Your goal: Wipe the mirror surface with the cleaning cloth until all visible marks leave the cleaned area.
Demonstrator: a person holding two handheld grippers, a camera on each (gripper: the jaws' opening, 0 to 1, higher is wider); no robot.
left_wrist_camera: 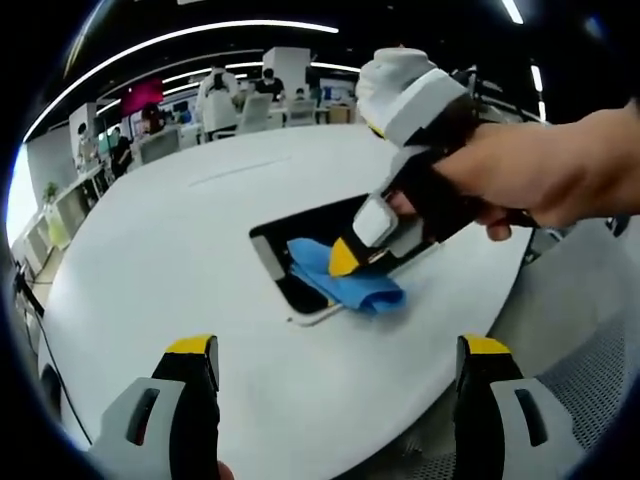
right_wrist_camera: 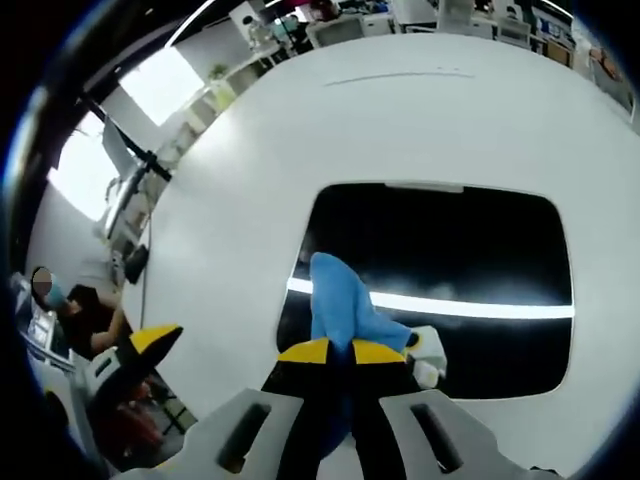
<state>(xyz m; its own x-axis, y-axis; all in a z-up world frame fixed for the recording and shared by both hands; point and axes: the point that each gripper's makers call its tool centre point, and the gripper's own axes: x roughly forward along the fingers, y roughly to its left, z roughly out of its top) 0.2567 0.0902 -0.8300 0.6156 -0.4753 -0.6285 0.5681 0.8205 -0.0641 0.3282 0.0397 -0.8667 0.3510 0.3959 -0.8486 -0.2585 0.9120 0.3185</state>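
Left gripper (left_wrist_camera: 335,350) jaws wide over table (left_wrist_camera: 150,260), right gripper (right_wrist_camera: 340,352) jaws pinching blue cloth (right_wrist_camera: 340,300) on mirror (right_wrist_camera: 450,250)

The left tongs (left_wrist_camera: 338,352) are two black jaws with yellow tips on grey-white slotted shells, rising at 7 and 5 o'clock. The right tongs (right_wrist_camera: 329,351) match them: black jaws, yellow tips, pale slotted housing.
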